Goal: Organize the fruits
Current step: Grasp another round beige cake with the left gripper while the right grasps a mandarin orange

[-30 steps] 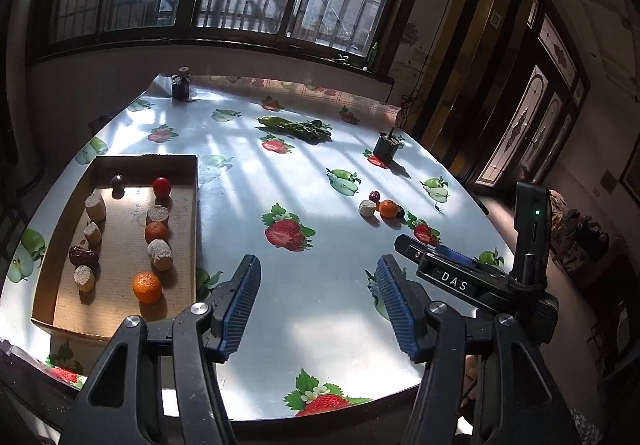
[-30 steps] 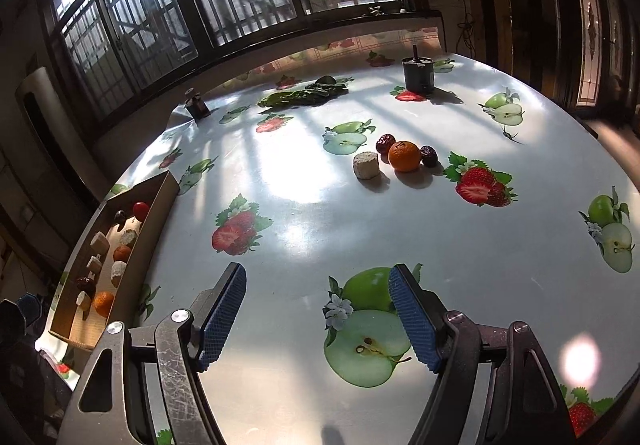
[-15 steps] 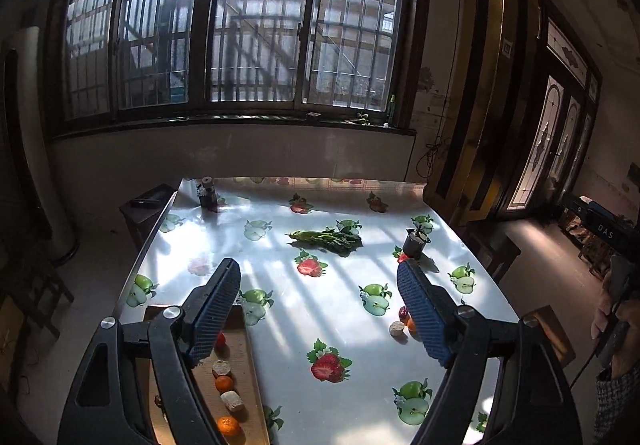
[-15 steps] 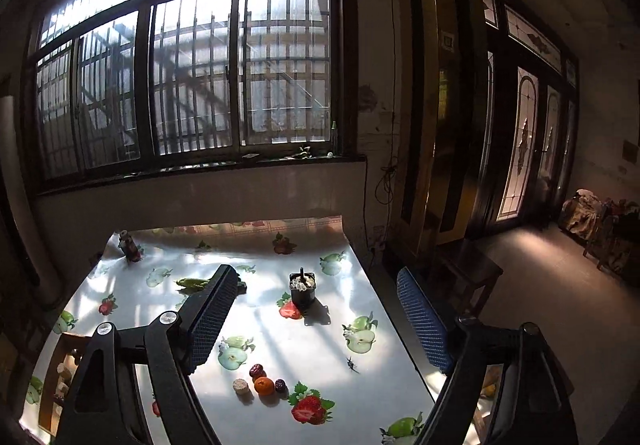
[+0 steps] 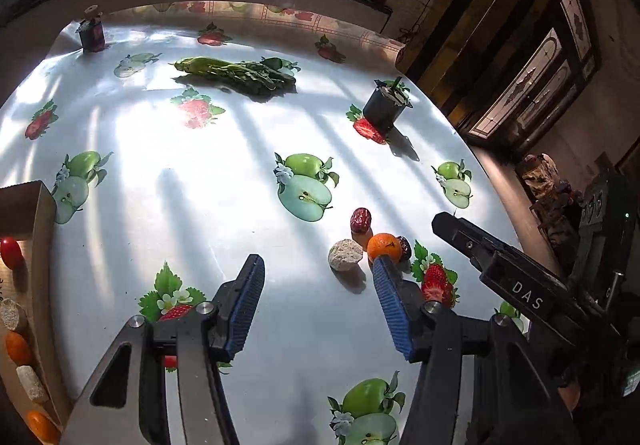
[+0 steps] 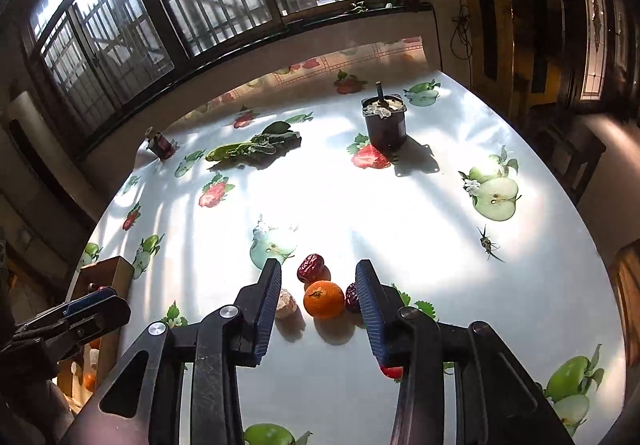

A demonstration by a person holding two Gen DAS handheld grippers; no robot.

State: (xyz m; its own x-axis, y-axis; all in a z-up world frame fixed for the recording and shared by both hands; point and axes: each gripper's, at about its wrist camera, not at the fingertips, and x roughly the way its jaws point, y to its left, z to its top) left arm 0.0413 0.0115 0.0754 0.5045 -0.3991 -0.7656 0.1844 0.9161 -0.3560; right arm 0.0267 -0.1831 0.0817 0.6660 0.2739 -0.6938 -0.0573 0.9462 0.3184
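A small orange [image 6: 323,299], a red date [image 6: 311,268], a dark date [image 6: 352,297] and a pale round piece [image 6: 286,301] lie together on the fruit-print tablecloth. My right gripper [image 6: 318,267] hovers over them with its jaws closing. The orange sits in the gap and neither pad touches it. My left gripper [image 5: 318,261] comes in from the left, also closing, with nothing gripped. The pale round piece [image 5: 345,254] lies just beyond its tips, and the orange [image 5: 384,247] is at its right fingertip. A cardboard tray [image 5: 40,213] at the left edge holds several sorted fruits.
Leafy greens [image 5: 240,73] lie at the back of the table. A dark pot with a stick [image 5: 386,107] stands at the back right and a small dark jar [image 5: 92,35] at the back left. The table edge [image 5: 500,185] runs close on the right.
Half a second ago both cameras looked from high up across the room and window. Both grippers have since dropped close to the fruit cluster, and their jaws have narrowed.
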